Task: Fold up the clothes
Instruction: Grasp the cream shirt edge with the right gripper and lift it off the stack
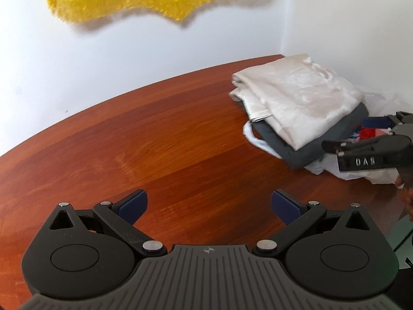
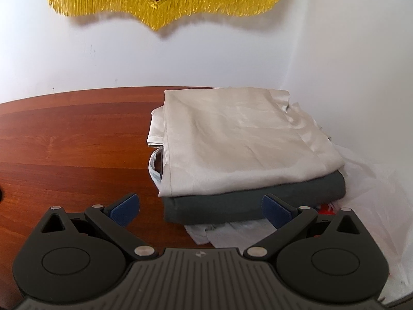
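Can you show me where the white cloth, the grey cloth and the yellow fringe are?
white cloth [image 2: 240,139], right wrist view, middle of its top face
grey cloth [image 2: 222,206], right wrist view, front folded edge
yellow fringe [image 2: 160,7], right wrist view, hanging threads

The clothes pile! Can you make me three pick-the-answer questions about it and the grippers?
1. Where does the cream cloth lie?
A. on the dark grey garment
B. under the plastic bag
C. on the bare table

2. What colour are the gripper pads?
A. red
B. blue
C. yellow

3. How is the left gripper?
A. shut on cloth
B. shut, holding nothing
C. open, holding nothing

Answers: 1 A, the cream cloth tops the grey one. 2 B, both pads show blue. 3 C, its jaws stand wide apart over bare wood.
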`<state>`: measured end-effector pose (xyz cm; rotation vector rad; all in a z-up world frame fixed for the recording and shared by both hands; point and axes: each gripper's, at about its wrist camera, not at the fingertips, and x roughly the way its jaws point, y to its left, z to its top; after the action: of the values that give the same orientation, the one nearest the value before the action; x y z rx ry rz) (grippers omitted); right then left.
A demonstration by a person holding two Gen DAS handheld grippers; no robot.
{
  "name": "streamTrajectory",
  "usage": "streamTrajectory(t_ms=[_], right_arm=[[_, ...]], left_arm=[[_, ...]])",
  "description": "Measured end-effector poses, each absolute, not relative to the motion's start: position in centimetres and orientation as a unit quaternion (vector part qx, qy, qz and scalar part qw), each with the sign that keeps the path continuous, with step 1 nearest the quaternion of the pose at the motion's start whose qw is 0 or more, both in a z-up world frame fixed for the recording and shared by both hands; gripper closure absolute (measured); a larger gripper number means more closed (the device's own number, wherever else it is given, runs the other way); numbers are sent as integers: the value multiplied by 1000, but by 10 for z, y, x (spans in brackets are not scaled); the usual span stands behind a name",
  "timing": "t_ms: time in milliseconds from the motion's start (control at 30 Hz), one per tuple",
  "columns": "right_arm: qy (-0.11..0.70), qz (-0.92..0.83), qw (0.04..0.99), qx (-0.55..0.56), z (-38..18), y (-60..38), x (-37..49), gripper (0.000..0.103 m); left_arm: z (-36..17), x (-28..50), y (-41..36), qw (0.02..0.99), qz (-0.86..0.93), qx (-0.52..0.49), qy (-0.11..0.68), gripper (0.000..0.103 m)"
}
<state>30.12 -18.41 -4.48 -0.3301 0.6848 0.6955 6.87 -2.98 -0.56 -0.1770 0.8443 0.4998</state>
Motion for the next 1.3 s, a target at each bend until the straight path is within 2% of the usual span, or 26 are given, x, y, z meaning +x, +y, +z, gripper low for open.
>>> streamTrajectory(t_ms=[200,333,467,667,800,833,867,900,933,1067,1300], right_arm=[[323,345,864,-173,-54,-169,325,1],[327,352,857,-187,-62,-161,339,6],[332,360,849,-199,-70,-154,352,19],[336,364,841,-219,-82,-141,365,32],[333,358,843,-223,-86,-139,372,54],[334,359,843,-221,-86,-140,373,57],[335,359,844,-218,-85,-141,374,68],[335,360,844,-215,-85,-142,375,86],[337,363,843,-211,-84,-142,374,94],[337,377,837,-207,-80,-140,366,100],[334,414,823,-199,-69,-123,336,101]], left_arm=[[-6,55,-25,871,263,-95,404,0],[-8,49,-22,866,275,-105,403,0],[-9,42,-20,863,283,-112,404,0],[-10,33,-15,854,296,-124,409,0],[-11,28,-12,850,302,-128,411,0],[-11,26,-11,850,303,-129,411,0],[-11,26,-10,849,304,-130,412,0],[-11,25,-10,849,304,-131,412,0],[-12,24,-9,848,304,-132,413,0],[-14,19,-6,847,305,-135,413,0],[-16,6,3,851,298,-142,409,0]])
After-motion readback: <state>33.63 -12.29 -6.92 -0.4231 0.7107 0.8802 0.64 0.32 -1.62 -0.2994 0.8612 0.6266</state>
